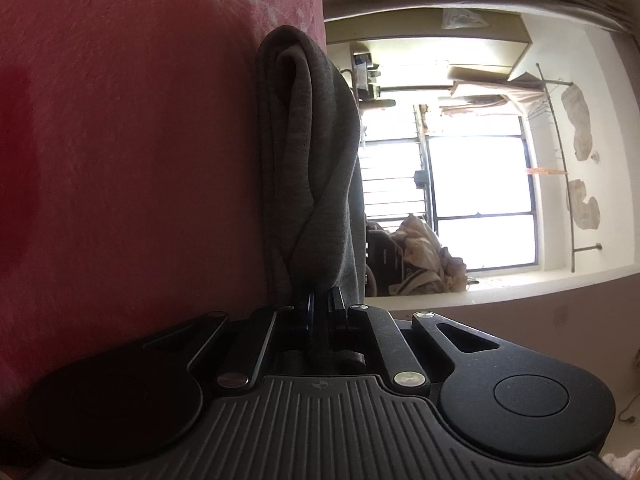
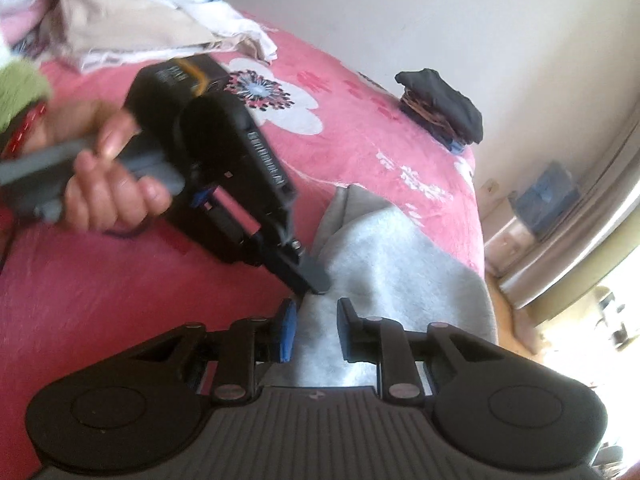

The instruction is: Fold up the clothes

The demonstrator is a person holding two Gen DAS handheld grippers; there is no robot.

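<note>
A grey garment (image 1: 316,152) lies folded in thick layers on the pink blanket (image 1: 120,140). My left gripper (image 1: 320,296) is shut on its near fold. In the right wrist view the same grey garment (image 2: 384,248) spreads toward the bed's edge. There a hand (image 2: 108,184) holds the left gripper (image 2: 314,282), whose tips pinch the cloth's left edge. My right gripper (image 2: 316,320) hovers just in front of that pinch. Its jaws stand a little apart, the grey cloth shows in the gap, and the pads are not pressing it.
A loose pile of light clothes (image 2: 132,20) lies at the far left of the flowered pink blanket (image 2: 352,120). A small stack of dark folded clothes (image 2: 440,108) sits near the wall. The bed's edge runs just right of the grey garment. A bright barred window (image 1: 480,192) is beyond.
</note>
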